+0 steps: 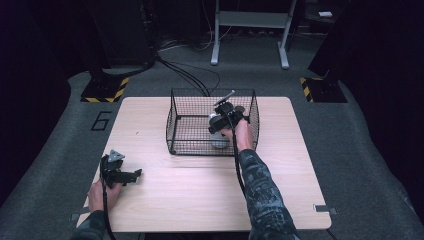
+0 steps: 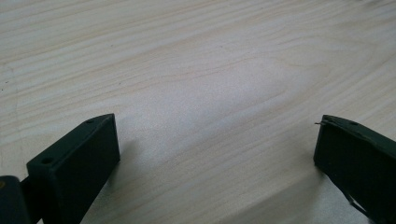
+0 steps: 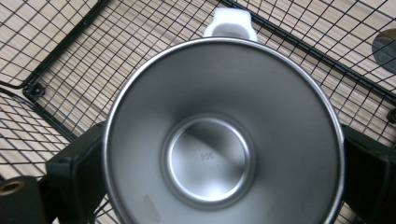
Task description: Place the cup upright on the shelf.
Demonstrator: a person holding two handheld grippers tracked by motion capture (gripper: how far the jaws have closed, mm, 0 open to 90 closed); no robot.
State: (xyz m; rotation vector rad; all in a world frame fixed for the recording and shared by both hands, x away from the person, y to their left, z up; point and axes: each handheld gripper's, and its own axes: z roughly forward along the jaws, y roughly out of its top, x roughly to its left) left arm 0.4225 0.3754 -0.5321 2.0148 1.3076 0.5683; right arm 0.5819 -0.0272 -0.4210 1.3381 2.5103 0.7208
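While the left tool (image 1: 131, 176) rests spread apart on the pale wood-grain surface (image 1: 200, 180), the right tool (image 3: 224, 154) clamps a round, smooth steel cup (image 3: 219, 135) inside the black wire basket (image 1: 177, 125), its white handle (image 3: 231, 23) half hidden.

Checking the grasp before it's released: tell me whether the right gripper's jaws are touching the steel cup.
Touching. In the right gripper view the two black jaws of the right gripper press against opposite sides of the steel cup, no gap visible, inside the wire basket.

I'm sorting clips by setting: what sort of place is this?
Probably a lab or recording studio rather than a home: a lone wooden table on grey carpet, hazard-striped stand bases, cables across the floor and dark surroundings. The right gripper holds a steel cup in a wire basket.
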